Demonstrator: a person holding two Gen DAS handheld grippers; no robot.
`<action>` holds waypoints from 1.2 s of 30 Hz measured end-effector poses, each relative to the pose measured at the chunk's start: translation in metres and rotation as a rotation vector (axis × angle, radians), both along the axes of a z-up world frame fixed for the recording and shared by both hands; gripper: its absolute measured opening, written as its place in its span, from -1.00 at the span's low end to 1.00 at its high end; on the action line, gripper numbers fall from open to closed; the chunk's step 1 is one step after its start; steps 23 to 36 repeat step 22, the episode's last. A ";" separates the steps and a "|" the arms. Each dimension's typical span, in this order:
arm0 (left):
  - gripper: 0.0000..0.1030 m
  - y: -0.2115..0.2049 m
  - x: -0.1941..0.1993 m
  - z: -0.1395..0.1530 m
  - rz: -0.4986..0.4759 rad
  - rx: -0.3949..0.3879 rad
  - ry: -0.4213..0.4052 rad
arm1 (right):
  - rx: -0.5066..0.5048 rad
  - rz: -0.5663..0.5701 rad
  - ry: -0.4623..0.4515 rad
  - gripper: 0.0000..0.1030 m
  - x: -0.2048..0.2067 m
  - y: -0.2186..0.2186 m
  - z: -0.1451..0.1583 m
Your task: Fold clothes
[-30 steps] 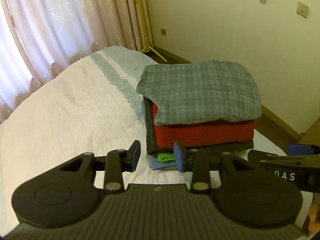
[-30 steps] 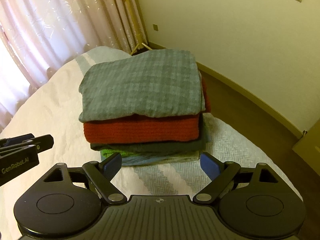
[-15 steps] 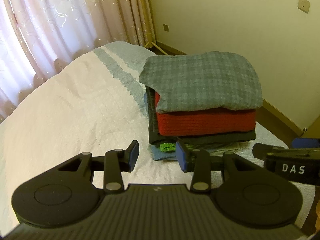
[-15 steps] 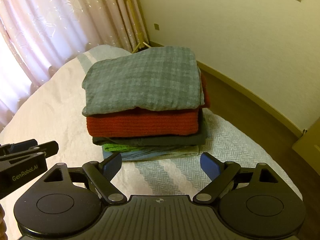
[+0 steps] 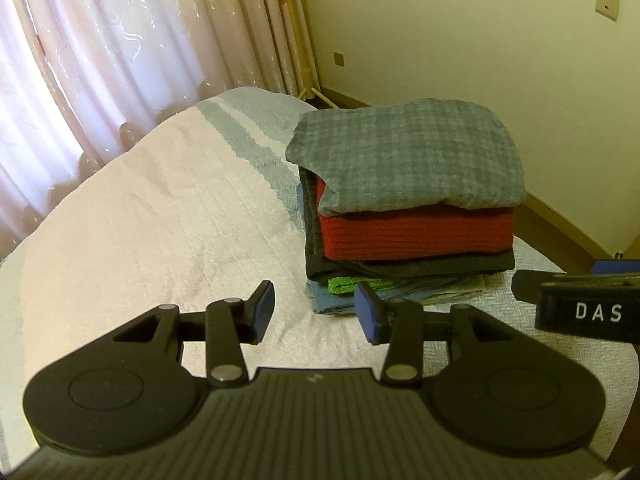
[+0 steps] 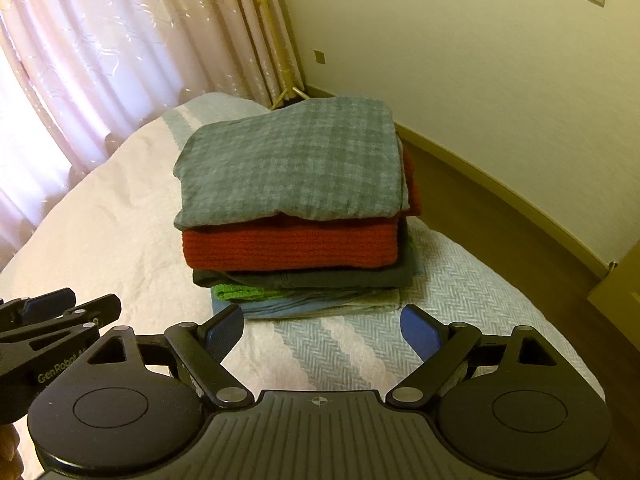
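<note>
A stack of folded clothes (image 6: pixel 294 216) is sitting on the bed (image 5: pixel 152 216), a grey checked piece on top. The left gripper (image 5: pixel 316 312) and right gripper (image 6: pixel 322 330) are hovering near it, both released and grasping nothing.

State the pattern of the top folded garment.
Grey-blue check on the top garment, clearest in the right wrist view.

Both tools sit farther back from the stack of folded clothes (image 5: pixel 404 200) than a second ago, exposing more bed (image 5: pixel 160 220) in front of it. The left tool (image 5: pixel 315 310) shows a slightly wider gap between its fingers; the right tool (image 6: pixel 322 330) no longer overlaps the stack's lowest layers.
</note>
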State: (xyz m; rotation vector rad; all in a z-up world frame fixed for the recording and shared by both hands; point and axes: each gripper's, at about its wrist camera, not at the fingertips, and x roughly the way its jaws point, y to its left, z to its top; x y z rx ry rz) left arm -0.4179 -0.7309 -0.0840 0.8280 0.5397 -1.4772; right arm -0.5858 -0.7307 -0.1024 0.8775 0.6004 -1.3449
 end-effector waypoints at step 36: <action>-0.04 0.028 -0.016 0.017 0.038 -0.060 -0.007 | -0.003 0.031 -0.015 0.71 -0.014 0.019 0.007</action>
